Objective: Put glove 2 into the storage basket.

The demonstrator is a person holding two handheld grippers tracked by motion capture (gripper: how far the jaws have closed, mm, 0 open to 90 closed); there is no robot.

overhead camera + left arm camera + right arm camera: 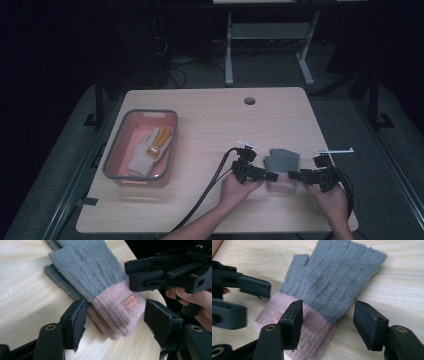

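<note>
While your two grippers close in on the pink cuff of the grey fingerless glove (281, 165) lying flat near the bench's (210, 115) front edge, the step in hand looks like taking hold of it, perhaps to join the yellow-and-grey glove (150, 149) in the pink bin (114, 172) at the far left. Your left gripper (113, 323) stands wide with the cuff between its jaws, one pad touching the cuff's edge; your right gripper (328, 323) is also wide, gripping nothing. Next, you likely need to close squarely on the cuff.
</note>
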